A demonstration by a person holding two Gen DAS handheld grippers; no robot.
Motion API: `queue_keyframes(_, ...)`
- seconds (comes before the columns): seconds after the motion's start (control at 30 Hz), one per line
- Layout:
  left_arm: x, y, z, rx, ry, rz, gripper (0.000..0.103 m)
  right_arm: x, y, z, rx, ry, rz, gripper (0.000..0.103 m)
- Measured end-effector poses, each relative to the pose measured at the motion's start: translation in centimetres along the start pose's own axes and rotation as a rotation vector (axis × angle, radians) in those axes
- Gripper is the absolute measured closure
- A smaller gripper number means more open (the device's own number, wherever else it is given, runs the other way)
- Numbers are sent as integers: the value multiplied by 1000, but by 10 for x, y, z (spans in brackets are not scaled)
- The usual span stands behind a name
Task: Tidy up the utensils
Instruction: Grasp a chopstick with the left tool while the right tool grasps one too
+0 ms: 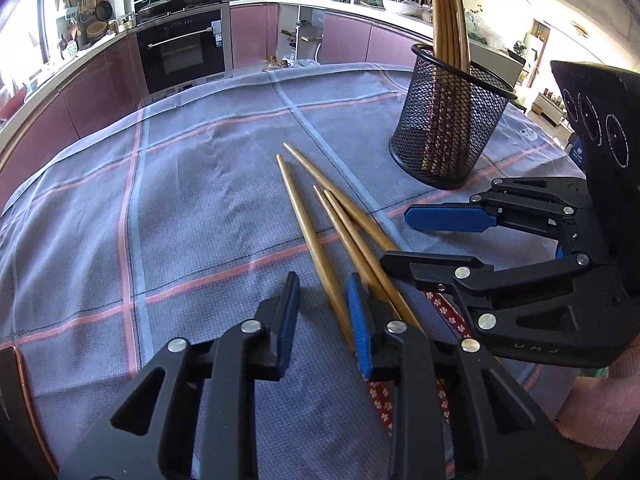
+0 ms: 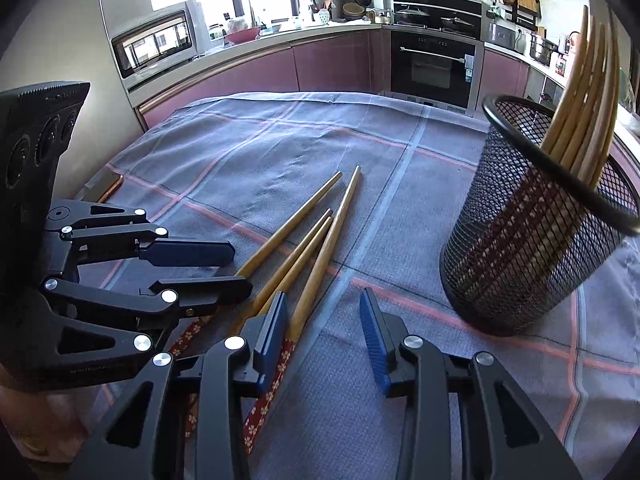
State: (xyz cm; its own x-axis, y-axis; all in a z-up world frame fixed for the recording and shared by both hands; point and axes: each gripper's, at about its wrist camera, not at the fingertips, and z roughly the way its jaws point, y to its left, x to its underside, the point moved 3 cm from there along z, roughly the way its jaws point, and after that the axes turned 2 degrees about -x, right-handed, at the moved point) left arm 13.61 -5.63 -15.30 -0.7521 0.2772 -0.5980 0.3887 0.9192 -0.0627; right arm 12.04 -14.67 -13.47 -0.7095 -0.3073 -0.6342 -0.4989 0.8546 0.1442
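Observation:
Several wooden chopsticks [image 1: 320,216] with red flowered handles lie loose on the checked tablecloth [image 1: 180,200], tips pointing away; they also show in the right wrist view [image 2: 304,240]. A black mesh holder [image 1: 448,120] stands behind them with several chopsticks upright in it; it shows at the right in the right wrist view [image 2: 532,232]. My left gripper [image 1: 324,304] is open, low over the cloth, with one chopstick between its fingers. My right gripper [image 2: 324,312] is open just right of the chopsticks' handles, with nothing in it. Each gripper shows in the other's view: right [image 1: 424,236], left [image 2: 240,268].
The table edge [image 1: 12,360] runs along the near left. Kitchen cabinets and an oven [image 1: 184,52] stand beyond the table. A pink cloth [image 1: 600,412] sits at the right edge.

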Motion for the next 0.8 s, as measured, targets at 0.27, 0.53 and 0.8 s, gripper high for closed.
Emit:
queue_keyframes(0.27, -5, 6, 4, 15, -5, -68, 93, -3, -9, 3, -38, -12, 78, 95)
queue_keyframes(0.53, 1, 11, -3, 31, -19, -130, 95, 1, -25, -11, -91, -75, 181, 97)
queue_keyframes(0.8, 12, 5, -11, 67, -7, -122, 95, 10, -9, -14, -167, -31, 126, 97)
